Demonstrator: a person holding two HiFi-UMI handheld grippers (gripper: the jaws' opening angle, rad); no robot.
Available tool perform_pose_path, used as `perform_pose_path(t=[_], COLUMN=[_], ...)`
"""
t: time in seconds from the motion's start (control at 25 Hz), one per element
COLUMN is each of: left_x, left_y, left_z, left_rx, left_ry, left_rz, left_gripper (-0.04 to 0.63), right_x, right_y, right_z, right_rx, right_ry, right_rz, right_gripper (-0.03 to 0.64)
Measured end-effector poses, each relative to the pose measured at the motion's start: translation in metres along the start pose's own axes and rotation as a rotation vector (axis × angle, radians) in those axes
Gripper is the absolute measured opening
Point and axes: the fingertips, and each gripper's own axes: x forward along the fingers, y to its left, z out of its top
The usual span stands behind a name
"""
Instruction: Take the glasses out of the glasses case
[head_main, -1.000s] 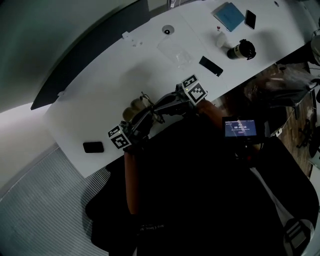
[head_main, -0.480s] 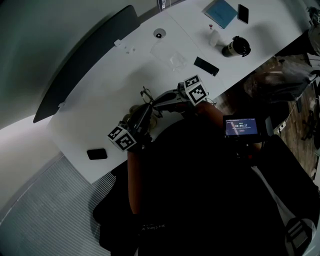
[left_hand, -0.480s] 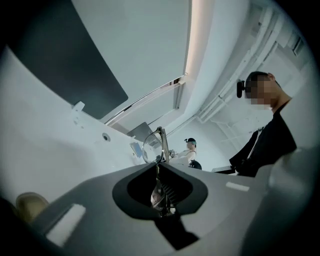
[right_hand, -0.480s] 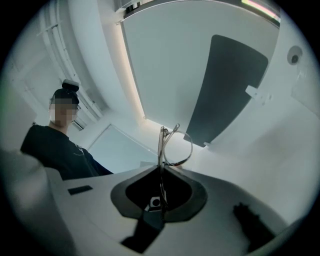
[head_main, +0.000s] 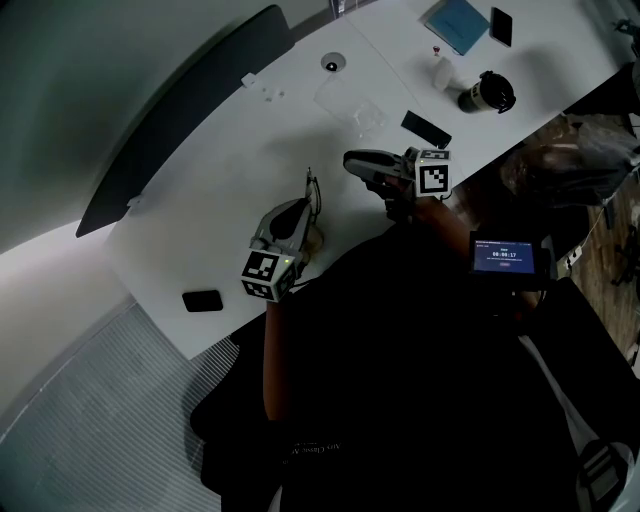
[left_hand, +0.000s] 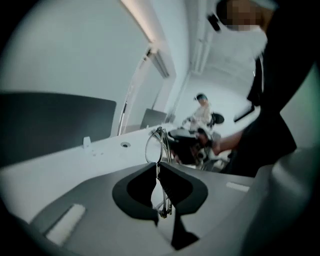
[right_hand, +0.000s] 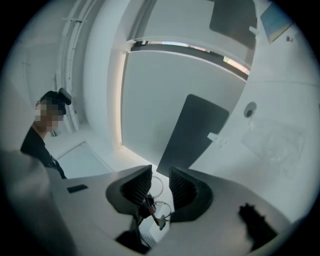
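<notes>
The thin wire-framed glasses (head_main: 311, 190) stand on edge above the white table (head_main: 200, 200), pinched in my left gripper (head_main: 303, 207), which is shut on the frame. In the left gripper view one lens (left_hand: 154, 146) rises just past the closed jaws of that gripper (left_hand: 158, 167). A tan rounded thing (head_main: 313, 241), perhaps the case, peeks out beneath this gripper. My right gripper (head_main: 351, 161) hovers to the right of the glasses, apart from them. Its jaws have just been opening and nothing lies between them. In the right gripper view the glasses (right_hand: 156, 186) show beyond that gripper's gap (right_hand: 161, 176).
A black phone (head_main: 202, 300) lies near the table's left front edge. A clear plastic bag (head_main: 352, 105), a black flat item (head_main: 425, 128), a dark cup (head_main: 487, 93), a blue notebook (head_main: 456, 25) and another phone (head_main: 501, 27) lie farther right. A dark panel (head_main: 190, 110) borders the back.
My right gripper has left the glasses and swung off to the right, jaws now apart. The left gripper has rolled and kept the glasses, which now stand upright.
</notes>
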Motion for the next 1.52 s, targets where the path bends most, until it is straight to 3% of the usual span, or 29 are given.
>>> perform_pose_path(t=[0.12,0.24,0.32,0.4,0.68,0.96,1.28,1.52], left_x=[0.027,0.054,0.066,0.076,0.101,0.123,0.128,0.134], left_y=[-0.013,-0.025,-0.029,-0.029,-0.023,-0.011,-0.009,-0.005], left_z=[-0.029,-0.052,-0.060,-0.069,-0.103,-0.137,-0.159,-0.174], left_rx=[0.417,0.746,0.899,0.992,1.116,1.190,1.268,1.266], left_ry=[0.229,0.367,0.424,0.458,0.559,0.657,0.697,0.694], left_rz=[0.057,0.060,0.070,0.072,-0.012,-0.081,-0.123,-0.144], left_gripper=[0.032,0.032,0.032,0.032,0.032,0.032,0.032,0.035], right_x=[-0.018,-0.032,-0.041,-0.050,-0.083,-0.105,-0.117,-0.120], right_y=[-0.009,-0.008,-0.005,-0.002,-0.005,0.004,0.012,0.011], right_z=[0.012,0.020,0.024,0.026,0.025,0.020,0.014,0.011], right_rx=[0.007,0.005,-0.001,-0.004,0.005,-0.014,-0.001,0.007], right_ry=[-0.075,-0.128,-0.158,-0.181,-0.264,-0.294,-0.334,-0.341], right_rz=[-0.050,-0.065,-0.066,-0.072,-0.123,-0.143,-0.134,-0.122], right_gripper=[0.106,0.106,0.106,0.106,0.106,0.106,0.106,0.106])
